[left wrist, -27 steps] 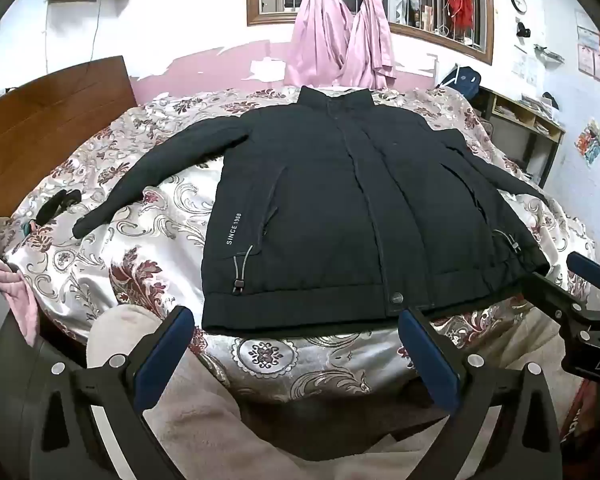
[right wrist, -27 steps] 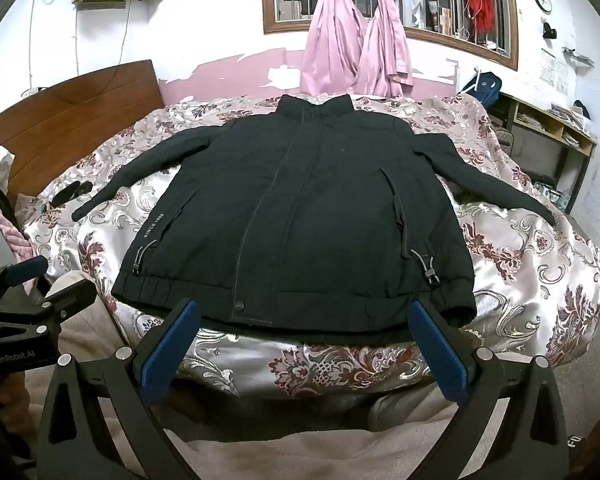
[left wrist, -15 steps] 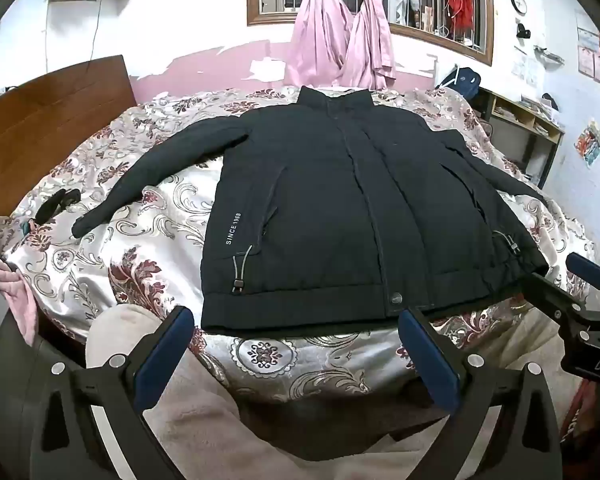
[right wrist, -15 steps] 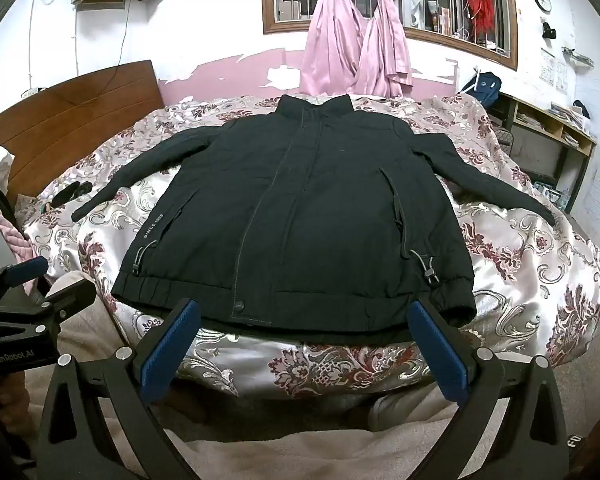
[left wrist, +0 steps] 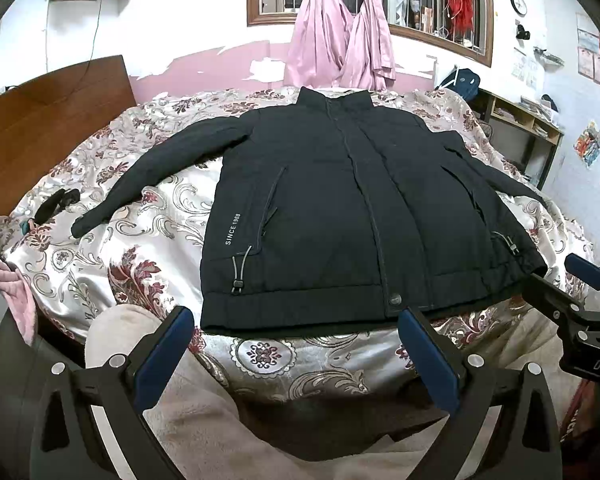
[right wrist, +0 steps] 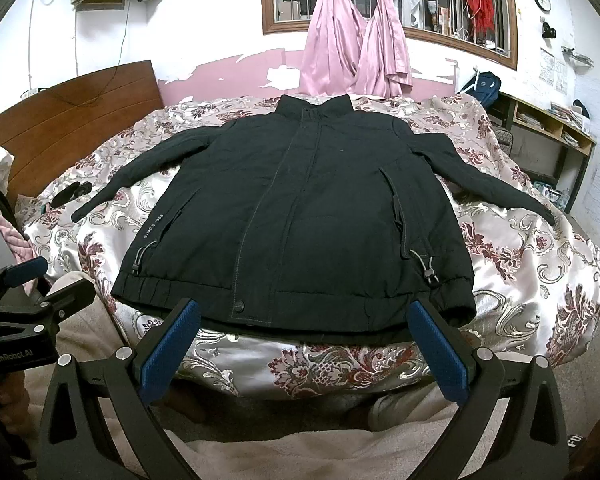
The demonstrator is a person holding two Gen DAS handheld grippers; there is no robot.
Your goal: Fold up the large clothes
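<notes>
Prob. a home bedroom — bed (right wrist: 540,248), headboard (right wrist: 80,120), curtains (right wrist: 356,40).

My left tongs (left wrist: 294,354) and right tongs (right wrist: 304,346) are black frames with blue textured pads (right wrist: 168,350) and silver screws (left wrist: 475,359); I wear fuzzy beige trousers (left wrist: 204,420).

jacket (left wrist: 340,208) was black, white lettering | bedspread (left wrist: 160,248) was silver, maroon floral | curtains (right wrist: 356,36) were pink | headboard (right wrist: 80,120) was brown
</notes>
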